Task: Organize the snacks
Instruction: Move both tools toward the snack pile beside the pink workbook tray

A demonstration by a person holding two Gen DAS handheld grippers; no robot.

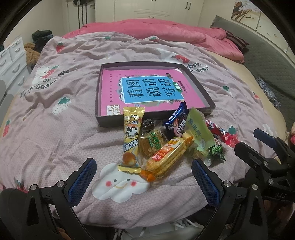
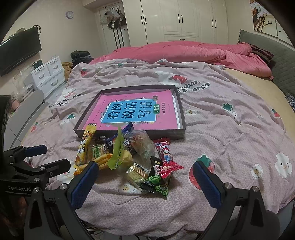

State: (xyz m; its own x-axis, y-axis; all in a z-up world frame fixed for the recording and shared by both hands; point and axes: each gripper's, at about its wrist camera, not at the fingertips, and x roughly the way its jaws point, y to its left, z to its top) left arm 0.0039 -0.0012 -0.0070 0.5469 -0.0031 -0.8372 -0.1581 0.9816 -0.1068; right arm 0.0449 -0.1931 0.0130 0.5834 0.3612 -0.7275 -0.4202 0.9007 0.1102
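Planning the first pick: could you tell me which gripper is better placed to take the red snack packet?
Probably the right gripper: the red snack packet lies on its side of the pile, between its open fingers, while the left gripper faces the yellow packets.

We see a bedroom with cream walls and a tall white wardrobe point(image 2: 184, 20) along the far side. A round clock point(image 2: 69, 14) hangs beside a rack of bags and caps point(image 2: 114, 16). On the left a dark television point(image 2: 19, 50) is mounted above a white chest of drawers point(image 2: 48, 73). A grey padded headboard point(image 2: 271, 55) runs along the right, under a tree painting point(image 2: 261, 16)
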